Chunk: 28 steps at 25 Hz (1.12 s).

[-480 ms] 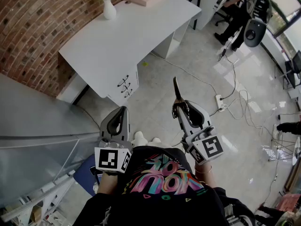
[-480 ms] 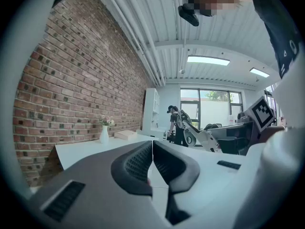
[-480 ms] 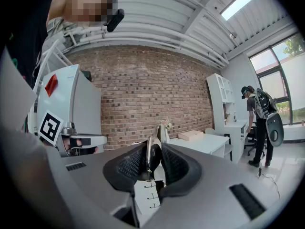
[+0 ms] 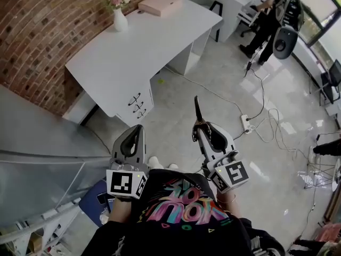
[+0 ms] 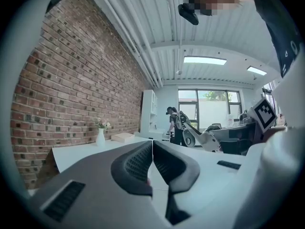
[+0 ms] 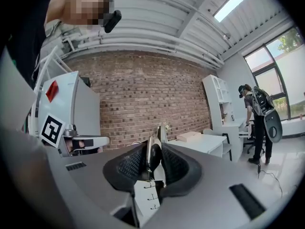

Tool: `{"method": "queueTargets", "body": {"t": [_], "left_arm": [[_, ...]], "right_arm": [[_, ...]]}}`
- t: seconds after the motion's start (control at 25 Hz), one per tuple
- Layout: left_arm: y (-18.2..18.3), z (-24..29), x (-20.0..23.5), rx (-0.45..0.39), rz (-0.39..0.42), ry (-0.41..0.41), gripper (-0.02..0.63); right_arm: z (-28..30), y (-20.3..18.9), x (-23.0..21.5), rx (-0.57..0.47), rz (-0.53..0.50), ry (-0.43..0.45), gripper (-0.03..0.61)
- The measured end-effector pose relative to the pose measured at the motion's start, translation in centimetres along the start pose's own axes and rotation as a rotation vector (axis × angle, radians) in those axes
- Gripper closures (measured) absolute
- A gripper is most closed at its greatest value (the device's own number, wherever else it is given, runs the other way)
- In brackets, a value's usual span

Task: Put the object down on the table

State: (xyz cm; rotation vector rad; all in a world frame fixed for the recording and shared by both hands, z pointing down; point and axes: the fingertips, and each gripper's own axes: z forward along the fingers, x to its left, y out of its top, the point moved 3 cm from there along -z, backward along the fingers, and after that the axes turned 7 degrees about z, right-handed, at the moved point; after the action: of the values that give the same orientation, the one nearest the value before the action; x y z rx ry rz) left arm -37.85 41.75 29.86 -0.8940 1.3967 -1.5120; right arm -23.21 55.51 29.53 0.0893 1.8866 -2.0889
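Left gripper (image 4: 139,128): jaws closed together, nothing between them. Right gripper (image 4: 197,128): jaws clamped on a thin dark object (image 4: 197,108), upright above the glossy floor (image 4: 178,103), apart from the white table (image 4: 144,44). A power strip (image 4: 246,122) lies to the right. Farther off, the table carries a vase (image 4: 120,20) and a pink box (image 4: 161,4), beside the brick wall (image 4: 42,25).

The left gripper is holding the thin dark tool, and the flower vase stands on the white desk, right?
No. The right gripper holds the thin dark tool, as the right gripper view shows. The flower vase does stand on the white desk.
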Motion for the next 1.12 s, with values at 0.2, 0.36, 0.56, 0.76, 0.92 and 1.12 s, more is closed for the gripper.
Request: {"method": "queueTargets", "body": {"t": [0.2, 0.36, 0.56, 0.76, 0.92, 1.12], "left_arm": [[-0.2, 0.2, -2.1, 0.005, 0.001, -0.001, 0.589], [-0.8, 0.9, -3.3, 0.028, 0.001, -0.003, 0.589], [-1.6, 3.5, -3.2, 0.055, -0.011, 0.002, 0.589], [-2.3, 7.7, -1.0, 0.069, -0.022, 0.000, 0.589], [-2.8, 12.7, 2.7, 0.067, -0.031, -0.005, 0.589], [-1.4, 19.9, 8.2, 0.055, -0.034, -0.022, 0.589]], "right_arm": [[-1.6, -0.2, -0.9, -0.016, 0.027, 0.018, 0.469], [-2.0, -1.2, -2.3, 0.001, 0.072, 0.028, 0.469], [-0.5, -1.9, -4.8, 0.025, 0.108, 0.026, 0.469], [3.7, -1.6, -7.3, 0.051, 0.115, 0.019, 0.469], [9.2, -0.6, -9.3, 0.055, 0.102, 0.019, 0.469], [17.3, 2.6, -11.6, 0.055, 0.091, 0.014, 0.469]]}}
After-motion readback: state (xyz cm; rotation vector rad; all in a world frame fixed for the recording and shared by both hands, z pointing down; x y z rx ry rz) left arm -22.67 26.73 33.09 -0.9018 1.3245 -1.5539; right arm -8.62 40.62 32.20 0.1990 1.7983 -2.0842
